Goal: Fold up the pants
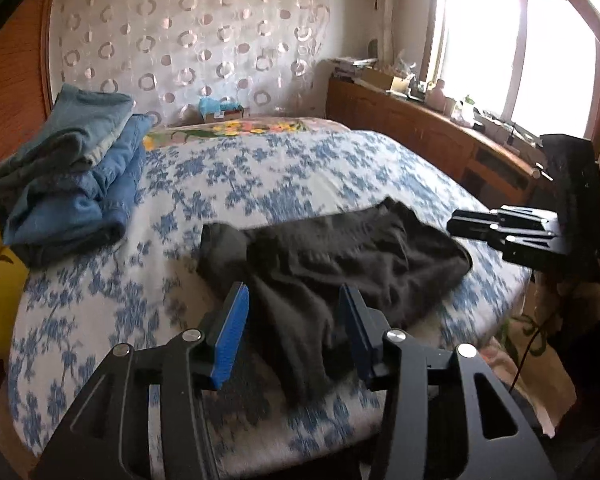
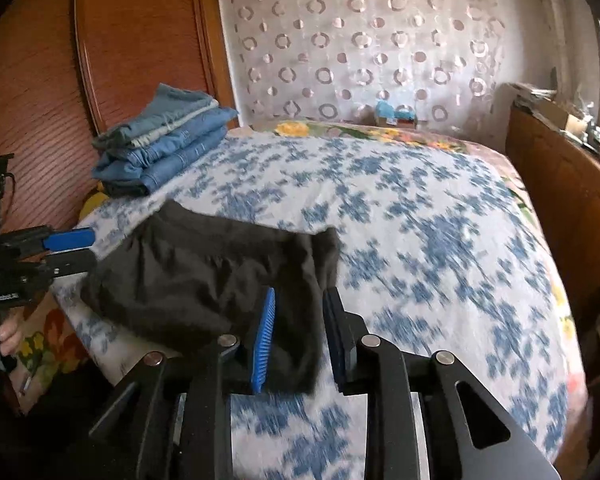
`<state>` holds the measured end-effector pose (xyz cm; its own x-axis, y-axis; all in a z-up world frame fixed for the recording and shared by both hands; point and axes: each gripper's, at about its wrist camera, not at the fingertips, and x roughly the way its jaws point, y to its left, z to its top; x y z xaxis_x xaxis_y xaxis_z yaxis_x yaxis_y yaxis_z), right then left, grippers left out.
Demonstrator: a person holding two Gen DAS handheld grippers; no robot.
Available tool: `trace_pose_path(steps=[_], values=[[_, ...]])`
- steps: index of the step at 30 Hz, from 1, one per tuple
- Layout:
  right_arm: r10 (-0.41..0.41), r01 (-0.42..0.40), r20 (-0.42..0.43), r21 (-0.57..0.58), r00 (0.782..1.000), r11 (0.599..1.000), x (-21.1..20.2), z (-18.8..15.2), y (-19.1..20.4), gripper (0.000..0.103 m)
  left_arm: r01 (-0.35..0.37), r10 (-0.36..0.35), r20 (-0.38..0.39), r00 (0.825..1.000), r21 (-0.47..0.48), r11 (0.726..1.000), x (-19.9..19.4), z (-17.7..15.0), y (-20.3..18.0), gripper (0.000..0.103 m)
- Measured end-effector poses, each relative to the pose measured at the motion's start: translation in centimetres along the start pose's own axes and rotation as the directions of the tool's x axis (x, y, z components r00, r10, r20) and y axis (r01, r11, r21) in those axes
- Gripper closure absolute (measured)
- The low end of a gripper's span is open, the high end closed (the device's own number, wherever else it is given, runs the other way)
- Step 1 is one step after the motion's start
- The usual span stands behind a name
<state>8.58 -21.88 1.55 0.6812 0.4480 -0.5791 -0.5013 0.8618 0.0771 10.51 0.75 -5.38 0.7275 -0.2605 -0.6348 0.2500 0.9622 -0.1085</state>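
My left gripper (image 1: 292,336) is matte black metal, its two arms a flat linkage with triangular cut-outs and round silver pivot screws at the joints; one finger (image 1: 230,336) wears a bright blue ribbed pad, the other a darker blue one. My right gripper (image 2: 298,340) is the same build: black plates, silver screw heads, a blue ridged pad facing a navy one. At the left edge of the right wrist view, the left gripper's body carries small white lettering, too blurred to read; below it my hand (image 2: 0,334) shows beside a thin grey cable.
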Motion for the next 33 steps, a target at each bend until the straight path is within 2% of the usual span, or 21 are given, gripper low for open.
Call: trace_pose_path(steps=[3, 6, 10, 13, 19, 25, 30, 33], values=[[0.033, -0.033, 0.0, -0.003, 0.999, 0.999, 1.5, 1.1, 0.0, 0.077, 0.028, -0.028, -0.006, 1.0, -0.012, 1.0, 1.5, 1.0, 0.7, 0.055], [0.049, -0.05, -0.02, -0.028, 0.999, 0.998, 3.5, 2.0, 0.1, 0.077, 0.049, -0.05, -0.053, 0.997, -0.01, 0.999, 3.8, 1.5, 1.3, 0.055], [0.022, -0.026, -0.065, -0.06, 0.998, 0.998, 6.1, 2.7, 0.1, 0.077, 0.024, -0.024, -0.094, 0.995, -0.002, 1.0, 5.9, 1.4, 1.6, 0.055], [0.007, -0.013, -0.089, -0.064, 0.996, 0.998, 7.5, 3.0, -0.3, 0.077, 0.006, -0.004, -0.104, 0.995, 0.018, 1.0, 6.4, 1.0, 1.4, 0.056], [0.036, -0.042, -0.138, -0.042, 0.99, 0.998, 8.8, 3.6, -0.6, 0.076, -0.001, 0.005, -0.11, 0.994, 0.044, 0.999, 6.8, 0.5, 1.4, 0.056], [0.023, -0.027, -0.144, -0.028, 0.989, 0.999, 9.6, 4.0, -0.9, 0.071, -0.001, 0.006, -0.09, 0.996, 0.056, 0.998, 6.9, 0.3, 1.3, 0.056], [-0.003, -0.008, -0.143, -0.08, 0.99, 0.997, 10.4, 4.5, 0.0, 0.071, 0.001, 0.003, -0.087, 0.996, 0.052, 0.999, 6.9, 0.2, 1.4, 0.056], [0.014, -0.029, -0.141, -0.1, 0.99, 0.995, 10.6, 4.2, 0.5, 0.071, -0.002, 0.006, -0.085, 0.996, 0.049, 0.999, 6.9, 0.2, 1.4, 0.057]])
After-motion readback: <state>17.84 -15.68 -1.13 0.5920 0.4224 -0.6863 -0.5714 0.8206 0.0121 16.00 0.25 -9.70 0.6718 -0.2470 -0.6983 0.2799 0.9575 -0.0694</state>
